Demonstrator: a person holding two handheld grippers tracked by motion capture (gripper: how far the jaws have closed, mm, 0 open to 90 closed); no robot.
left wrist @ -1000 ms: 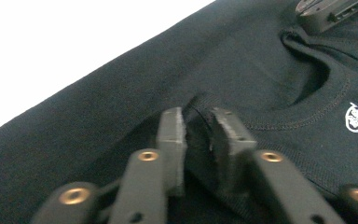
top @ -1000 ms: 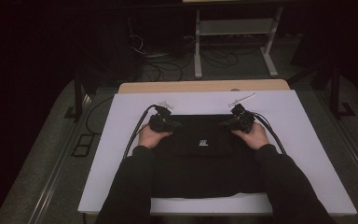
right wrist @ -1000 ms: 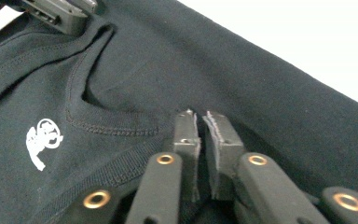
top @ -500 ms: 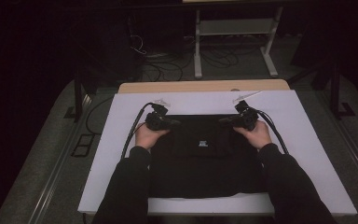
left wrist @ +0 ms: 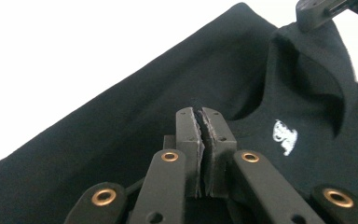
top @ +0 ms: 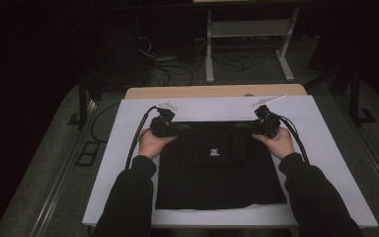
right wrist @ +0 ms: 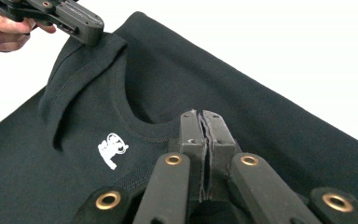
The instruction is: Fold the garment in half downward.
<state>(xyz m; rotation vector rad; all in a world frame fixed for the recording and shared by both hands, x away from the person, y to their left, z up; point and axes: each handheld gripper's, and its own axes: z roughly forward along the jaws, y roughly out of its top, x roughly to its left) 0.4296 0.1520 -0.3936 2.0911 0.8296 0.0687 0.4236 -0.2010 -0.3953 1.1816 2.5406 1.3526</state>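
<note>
A: What's the garment doing right now?

B: The black T-shirt (top: 217,168) lies spread on the white tabletop (top: 325,148), its small white logo (top: 214,151) near the middle of the chest. The far edge, on the collar side of the logo, is pinched up at two points, so the cloth rises in soft ridges there.

A: And the tools?

B: The left tool (top: 181,128) sits at the far left of the logo, the right tool (top: 241,128) at the far right of it. Each is clenched on the fabric. In the left gripper view, the left tool's (left wrist: 201,112) jaws are pressed together with a thin fold of black cloth between them; the right gripper view shows the same for the right tool (right wrist: 200,113), biting just beside the neckline (right wrist: 135,121), with the logo (right wrist: 112,149) a little to one side.

A: So which step is this?

B: I'd judge it the start of a fold: both shoulders gripped, the far edge lifted off the tabletop.

A: What does the next move ask for?

B: Probably carrying both tools together toward the hem, over the logo, at an even height so the edge stays straight. If one tool leads, the fold will likely skew; if the grip is thin, the cloth may slip out.
</note>
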